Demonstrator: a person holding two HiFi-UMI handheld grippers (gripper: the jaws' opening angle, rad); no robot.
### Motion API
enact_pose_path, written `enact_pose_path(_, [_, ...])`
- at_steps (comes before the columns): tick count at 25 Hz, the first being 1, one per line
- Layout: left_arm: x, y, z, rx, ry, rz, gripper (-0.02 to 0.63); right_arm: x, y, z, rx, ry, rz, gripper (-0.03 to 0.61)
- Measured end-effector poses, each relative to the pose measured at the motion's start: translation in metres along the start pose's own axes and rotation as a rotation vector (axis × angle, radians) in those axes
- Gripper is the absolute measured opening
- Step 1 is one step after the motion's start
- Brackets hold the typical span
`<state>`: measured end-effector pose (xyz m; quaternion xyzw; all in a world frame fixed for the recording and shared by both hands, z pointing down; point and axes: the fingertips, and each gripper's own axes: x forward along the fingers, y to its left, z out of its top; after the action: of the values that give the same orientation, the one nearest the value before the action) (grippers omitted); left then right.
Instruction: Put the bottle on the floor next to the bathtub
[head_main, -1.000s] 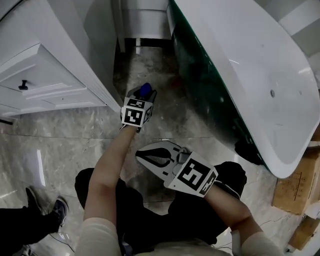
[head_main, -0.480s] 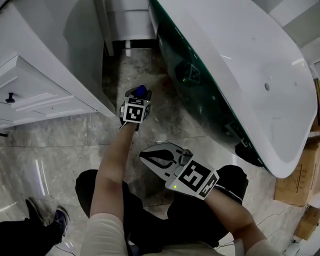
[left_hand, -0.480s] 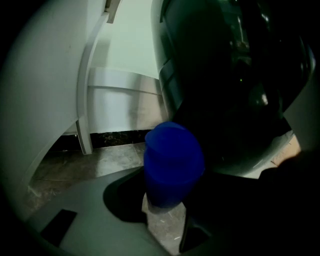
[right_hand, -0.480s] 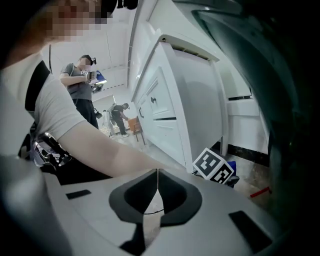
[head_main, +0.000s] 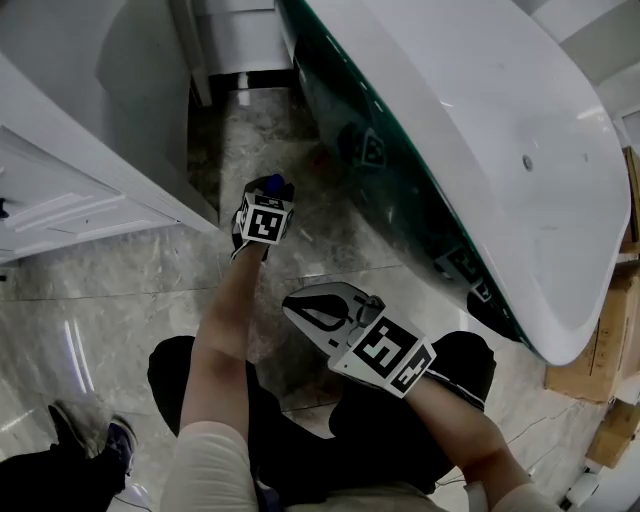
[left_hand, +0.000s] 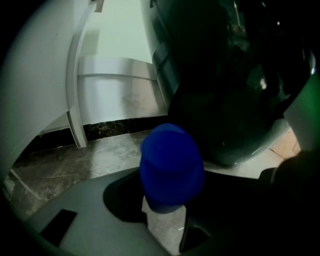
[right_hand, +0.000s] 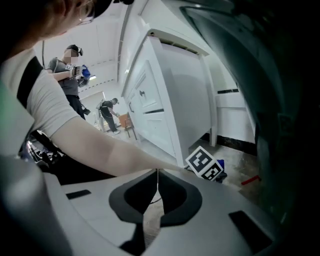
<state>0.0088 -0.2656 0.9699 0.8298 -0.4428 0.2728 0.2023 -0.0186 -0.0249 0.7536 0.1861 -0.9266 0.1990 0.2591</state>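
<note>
Left gripper (head_main: 268, 192): jaws are standing partway apart and clamping the bottle. The arm is reaching out low over the floor.
Bottle (left_hand: 171, 167): it is sitting upright between the left jaws, with its blue cap (head_main: 279, 185) poking out past them toward 12 o'clock. I cannot tell whether its base is touching the floor.
Right gripper (head_main: 292, 303): jaws are pressing together tip to tip and gripping nothing. It is hanging by the person's knees at 5 o'clock of the left gripper, well apart from it, and is pointing toward 10 o'clock.
Tub (head_main: 480, 150): white inside and dark green outside, it is running from 12 to 4 o'clock across the head view. Its dark wall is rising at 2 o'clock of the bottle, near it but not touching.
Floor (head_main: 130, 270): grey marbled tile is gleaming all round. The bottle is hanging over the strip between tub and cabinet.
Cabinet (head_main: 70, 190): white, it is standing at 9 o'clock of the left gripper.
Red thing (right_hand: 250, 179): small, it is lying on the floor by the tub, at 3 o'clock of the left gripper in the right gripper view.
Boxes (head_main: 620, 330): cardboard ones are standing at 3 o'clock, beyond the tub.
Shoe (head_main: 118, 428): another person's foot is showing at 8 o'clock.
People (right_hand: 70, 75): two figures are standing far back at 10 o'clock in the right gripper view.
</note>
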Motion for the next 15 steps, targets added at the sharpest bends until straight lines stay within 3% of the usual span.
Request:
enact_pose_path(6, [0.007,0.006,-0.02,-0.007,0.04,0.03,0.206,0.0,-0.017,-0.021,0.011,0.093,-0.056,0.029])
enact_pose_path(15, [0.009,0.008,-0.041,0.038,0.074,0.019,0.206,0.003,-0.004,-0.014,0.035,0.054,0.003,0.028])
